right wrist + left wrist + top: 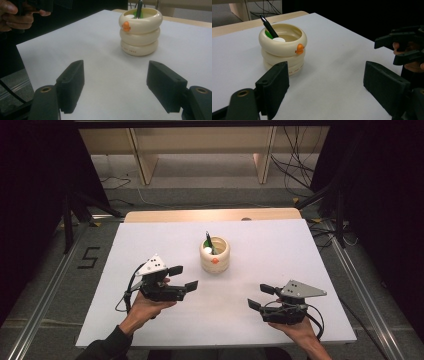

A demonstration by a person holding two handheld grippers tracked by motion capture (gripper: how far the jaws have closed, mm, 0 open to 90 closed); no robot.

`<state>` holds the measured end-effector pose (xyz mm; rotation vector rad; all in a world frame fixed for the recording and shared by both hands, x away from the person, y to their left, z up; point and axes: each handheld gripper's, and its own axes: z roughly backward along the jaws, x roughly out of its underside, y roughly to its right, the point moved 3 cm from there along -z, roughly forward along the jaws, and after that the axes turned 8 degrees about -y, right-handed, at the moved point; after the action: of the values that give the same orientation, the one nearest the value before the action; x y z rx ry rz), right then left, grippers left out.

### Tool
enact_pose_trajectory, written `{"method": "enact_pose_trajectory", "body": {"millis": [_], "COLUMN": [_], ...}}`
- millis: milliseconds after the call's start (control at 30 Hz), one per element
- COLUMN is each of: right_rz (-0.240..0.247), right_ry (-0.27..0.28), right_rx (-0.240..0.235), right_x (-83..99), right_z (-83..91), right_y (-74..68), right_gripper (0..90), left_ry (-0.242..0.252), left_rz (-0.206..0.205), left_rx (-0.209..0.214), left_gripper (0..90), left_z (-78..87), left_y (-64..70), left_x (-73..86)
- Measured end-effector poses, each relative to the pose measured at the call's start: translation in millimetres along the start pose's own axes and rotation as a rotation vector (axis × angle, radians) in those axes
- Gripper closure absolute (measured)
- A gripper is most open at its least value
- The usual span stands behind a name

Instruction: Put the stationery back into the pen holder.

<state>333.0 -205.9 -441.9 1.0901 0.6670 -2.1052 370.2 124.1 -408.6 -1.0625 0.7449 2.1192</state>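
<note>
A cream ring-stacked cup (215, 255) with an orange dot on its front stands at the middle of the white table (150, 240). A dark pen (208, 242) leans inside it with a white and a green item. In the left gripper view the cup (283, 48) is ahead to the left; in the right gripper view the cup (140, 31) is ahead to the right. My left gripper (183, 277) hovers open left of the cup, nothing between its jaws. My right gripper (260, 296) stands open near the front right, also empty.
Beyond the white sheet a wooden table edge (210, 215) shows. Behind it stand wooden shelf legs (142, 160) and cables (295, 165) on the floor. Metal rails (45, 290) run along both sides. A "5" mark (87, 257) lies on the floor at left.
</note>
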Motion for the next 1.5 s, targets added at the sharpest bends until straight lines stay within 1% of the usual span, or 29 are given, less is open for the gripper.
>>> {"method": "enact_pose_trajectory", "body": {"millis": [67,133,200,233,267,400,500,533,567,600,633,800,867,933,1033,1133,1367,1500], "right_rz": [-0.002,-0.004,-0.005,-0.006,-0.009,-0.008,-0.009,-0.008,-0.008,-0.009,-0.011,-0.010,-0.010,-0.009,-0.010,-0.010,-0.009,-0.010], "right_ry": [0.000,-0.002,-0.002,-0.001,-0.001,0.001,0.002,0.003,0.003,0.002,0.002,0.005,0.007,0.006,0.004,0.005,0.005,0.004], "right_rx": [0.000,0.001,0.003,0.003,0.003,0.005,0.007,0.008,0.009,0.009,0.011,0.013,0.013,0.013,0.015,0.015,0.016,0.018], "right_x": [0.3,0.6,0.9,1.1,1.2,1.5,1.7,1.7,1.7,1.7,1.8,2.2,2.1,2.2,2.3,2.2,2.2,2.4], "right_z": [-0.1,-0.3,-0.4,-0.6,-0.6,-0.3,0.0,0.1,0.1,-0.2,-0.3,-0.3,-0.2,-0.4,-0.9,-0.7,-0.7,-0.8], "right_y": [0.1,0.4,0.9,1.0,1.2,1.8,1.8,1.8,1.8,2.0,1.9,2.5,2.4,2.4,2.3,2.4,2.5,3.0], "right_gripper": [31.3,31.3,31.3,31.3,31.3,31.3,31.3,31.3,31.3,31.3,31.3,31.2,31.2,31.1,30.8,30.8,30.6,30.6], "left_ry": [0.002,-0.001,-0.005,-0.004,-0.002,-0.009,0.003,0.001,0.002,0.007,0.009,0.019,0.018,0.023,0.011,0.013,0.020,0.020], "left_rz": [-0.015,-0.013,-0.024,-0.021,-0.018,-0.033,-0.021,-0.025,-0.043,-0.052,-0.054,-0.011,-0.012,-0.010,-0.022,-0.026,-0.017,-0.019], "left_rx": [-0.003,0.005,0.009,0.011,0.015,0.009,0.013,0.013,0.000,-0.009,-0.011,-0.007,-0.015,-0.010,-0.014,-0.014,-0.020,-0.023], "left_gripper": [19.7,19.3,19.1,19.1,19.1,18.9,18.9,18.8,18.8,18.8,18.6,18.5,18.2,18.1,17.7,17.6,17.5,17.5], "left_z": [0.0,0.6,1.7,1.9,2.1,4.1,7.9,9.1,11.0,12.6,14.5,18.1,17.8,17.7,16.7,16.2,16.5,16.9], "left_y": [3.0,6.3,8.9,10.0,10.7,11.5,12.7,13.1,13.5,13.6,12.9,7.5,6.9,7.0,7.9,8.7,7.8,7.0], "left_x": [3.0,4.9,7.0,8.6,10.5,18.4,24.0,25.5,27.3,28.3,29.1,34.9,35.4,35.2,35.8,35.7,35.5,35.5]}}
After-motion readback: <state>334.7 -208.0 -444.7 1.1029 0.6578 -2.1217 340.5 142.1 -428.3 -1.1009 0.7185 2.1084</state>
